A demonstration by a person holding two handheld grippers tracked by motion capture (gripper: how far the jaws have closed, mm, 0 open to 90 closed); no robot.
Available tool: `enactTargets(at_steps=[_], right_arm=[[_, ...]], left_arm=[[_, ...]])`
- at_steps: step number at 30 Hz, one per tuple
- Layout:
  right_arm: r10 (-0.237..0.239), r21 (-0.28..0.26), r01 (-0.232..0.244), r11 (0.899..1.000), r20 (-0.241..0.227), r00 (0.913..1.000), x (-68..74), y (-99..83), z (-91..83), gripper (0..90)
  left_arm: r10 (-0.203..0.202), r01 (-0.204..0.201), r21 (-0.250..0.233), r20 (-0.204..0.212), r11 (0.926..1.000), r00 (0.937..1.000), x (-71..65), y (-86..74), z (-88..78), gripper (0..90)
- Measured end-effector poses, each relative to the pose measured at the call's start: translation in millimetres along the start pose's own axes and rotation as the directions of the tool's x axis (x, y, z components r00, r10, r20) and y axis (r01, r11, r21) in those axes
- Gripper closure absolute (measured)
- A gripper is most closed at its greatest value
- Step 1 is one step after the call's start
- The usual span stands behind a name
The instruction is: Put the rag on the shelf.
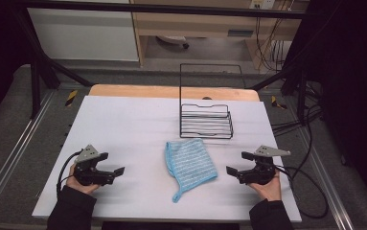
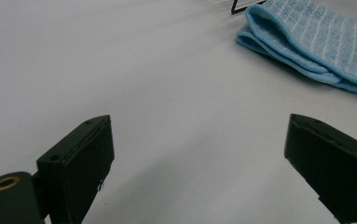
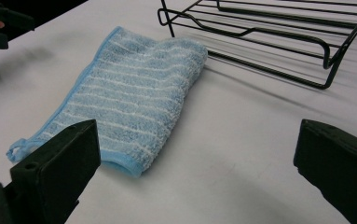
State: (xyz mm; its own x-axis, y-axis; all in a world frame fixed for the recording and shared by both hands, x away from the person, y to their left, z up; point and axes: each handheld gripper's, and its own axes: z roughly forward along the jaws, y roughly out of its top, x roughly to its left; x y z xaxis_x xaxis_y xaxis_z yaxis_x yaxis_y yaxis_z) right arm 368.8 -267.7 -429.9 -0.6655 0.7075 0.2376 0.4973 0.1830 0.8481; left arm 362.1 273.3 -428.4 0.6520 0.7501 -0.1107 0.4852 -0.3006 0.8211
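Blue cloth (image 1: 189,164) folded flat on surface (image 1: 123,124), between left tongs (image 1: 113,163) and right tongs (image 1: 239,162) — both wide open, empty. Best to pinch near edges — lift evenly toward rack (image 1: 206,120).

The folded terry cloth (image 1: 189,164) is light blue, crossed by thin white stripes, with a plain brighter blue hem and a small blue loop at one corner, and it lies on a flat white table cover (image 1: 123,124). Behind it the wire rack (image 1: 206,121) is black all over, thin bars and tall back frame alike. Both hand-held grippers, left gripper (image 1: 112,163) and right gripper (image 1: 238,162), are black with a pale grey three-cornered plate on top, and a light wooden edge (image 1: 171,91) shows beyond the white.
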Motion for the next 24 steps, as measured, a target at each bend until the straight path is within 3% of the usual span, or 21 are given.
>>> enactTargets(at_steps=[11, 24], right_arm=[[0.001, 0.016, -0.002, 1.0, 0.016, 0.9999, 0.7, -0.3, 2.4, 1.4], [-0.005, 0.04, 0.003, 0.999, 0.028, 0.9996, 3.7, -0.8, 7.0, 1.3]], left_arm=[[-0.018, 0.018, 0.025, -0.018, 0.9995, 0.9997, -6.8, 7.1, 4.2, 7.3], [-0.029, 0.029, 0.019, -0.005, 0.9994, 0.9996, -31.5, 33.0, 22.4, 7.1]])
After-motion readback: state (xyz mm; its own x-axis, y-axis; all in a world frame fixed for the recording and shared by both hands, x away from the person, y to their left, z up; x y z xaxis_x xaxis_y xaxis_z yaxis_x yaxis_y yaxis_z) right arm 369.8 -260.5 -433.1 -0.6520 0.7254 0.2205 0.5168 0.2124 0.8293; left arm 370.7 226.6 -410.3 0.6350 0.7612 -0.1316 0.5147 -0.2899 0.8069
